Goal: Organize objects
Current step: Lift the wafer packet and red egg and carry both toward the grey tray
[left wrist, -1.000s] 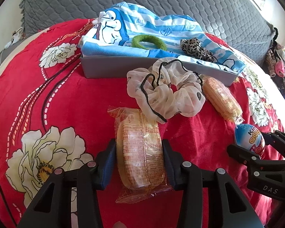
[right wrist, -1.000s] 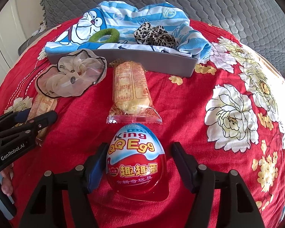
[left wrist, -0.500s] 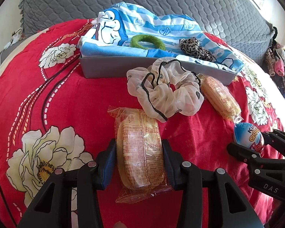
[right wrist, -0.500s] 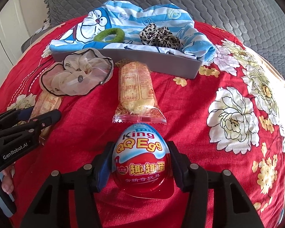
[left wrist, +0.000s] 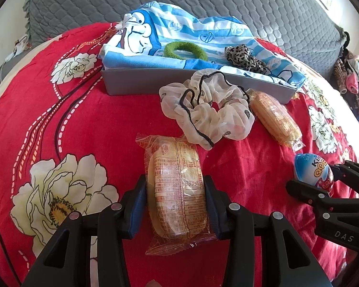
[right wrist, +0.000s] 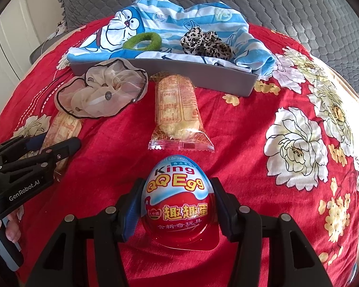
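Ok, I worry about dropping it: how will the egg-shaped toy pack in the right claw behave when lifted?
The glossy red and blue plastic egg looks smooth and curved, so it may slip between the right claw pads, which meet only its rounded sides. It seems rigid, probably light. Set down on the soft red floral blanket, it might tip or roll.

Bright daylight from right — glare washes right edge; sharp centre, strong fisheye bending, dark vignetted corners.
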The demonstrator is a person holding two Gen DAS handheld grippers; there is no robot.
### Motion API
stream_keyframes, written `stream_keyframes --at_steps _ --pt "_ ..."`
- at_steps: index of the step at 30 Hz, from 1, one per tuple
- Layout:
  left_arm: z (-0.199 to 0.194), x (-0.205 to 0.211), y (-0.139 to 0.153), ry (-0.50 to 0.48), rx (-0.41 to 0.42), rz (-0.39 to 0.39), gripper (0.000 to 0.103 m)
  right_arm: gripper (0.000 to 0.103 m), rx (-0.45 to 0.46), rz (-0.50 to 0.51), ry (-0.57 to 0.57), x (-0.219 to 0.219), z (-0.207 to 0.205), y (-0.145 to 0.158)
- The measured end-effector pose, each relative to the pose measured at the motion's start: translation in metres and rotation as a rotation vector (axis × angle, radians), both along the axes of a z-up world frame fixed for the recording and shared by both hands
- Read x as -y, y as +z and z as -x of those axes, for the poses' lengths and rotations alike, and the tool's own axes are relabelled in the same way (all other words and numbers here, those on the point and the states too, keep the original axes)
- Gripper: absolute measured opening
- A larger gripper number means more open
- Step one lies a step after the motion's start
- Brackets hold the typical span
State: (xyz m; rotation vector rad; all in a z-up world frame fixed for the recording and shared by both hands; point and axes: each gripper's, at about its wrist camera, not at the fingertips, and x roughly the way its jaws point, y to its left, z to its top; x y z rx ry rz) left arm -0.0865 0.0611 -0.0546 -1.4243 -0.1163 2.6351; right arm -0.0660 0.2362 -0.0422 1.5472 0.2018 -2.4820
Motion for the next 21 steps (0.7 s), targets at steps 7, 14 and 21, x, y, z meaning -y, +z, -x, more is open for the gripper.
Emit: stream_keyframes --at_steps 7,14,21 --pt "-0.005 0.001 0.001 0.004 0.011 0.011 0.046 0.055 0.012 0.005 0.008 0.002 -0.003 0.001" --pt "-0.013 0.003 0.003 0.010 0.022 0.018 0.046 0.055 0.020 0.011 0.027 0.006 -0.006 0.002" --pt "-0.021 0.007 0.008 0.015 0.031 0.025 0.046 0.055 0.018 0.040 0.041 0.009 -0.009 0.007"
